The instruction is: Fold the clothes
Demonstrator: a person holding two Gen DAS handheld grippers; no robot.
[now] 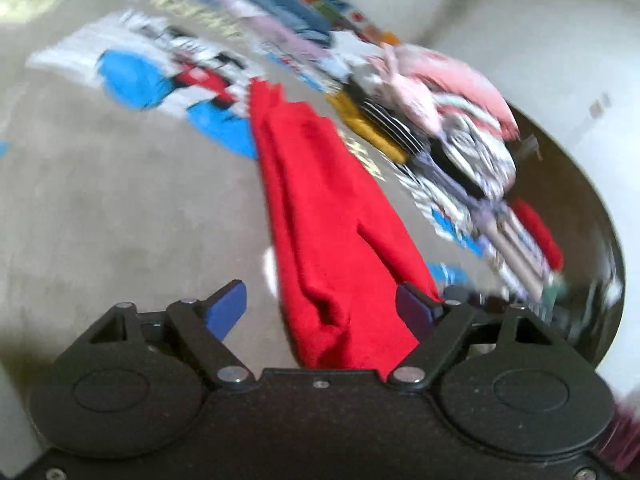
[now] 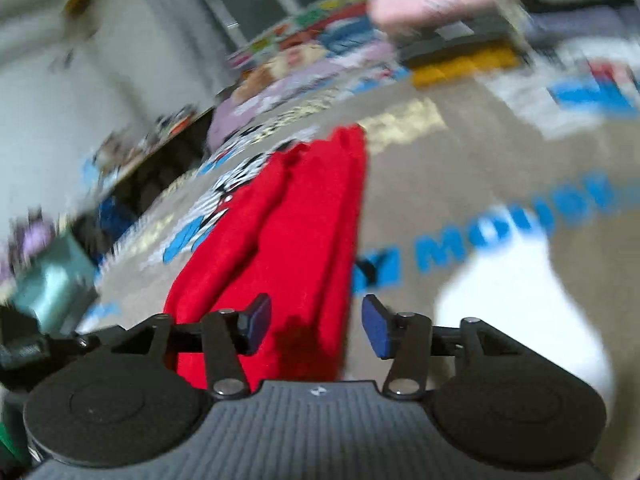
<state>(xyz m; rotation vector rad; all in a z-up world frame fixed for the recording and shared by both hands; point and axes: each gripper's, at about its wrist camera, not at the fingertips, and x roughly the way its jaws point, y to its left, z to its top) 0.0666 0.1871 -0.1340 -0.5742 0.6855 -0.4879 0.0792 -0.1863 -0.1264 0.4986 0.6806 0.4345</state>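
Jaws of both grippers gape wide, the red garment [image 1: 328,216] lying loose between them.

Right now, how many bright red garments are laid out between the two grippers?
1: a red garment, folded lengthwise on the grey printed cover, its ends between each gripper's open fingers. A smaller red piece sits in the blurred pile at the side; more may be hidden.

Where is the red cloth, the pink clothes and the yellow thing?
red cloth [image 1: 320,208]: left wrist view, middle of its folded length.
pink clothes [image 1: 468,80]: left wrist view, top of the pile.
yellow thing [image 2: 464,65]: right wrist view, its flat front.
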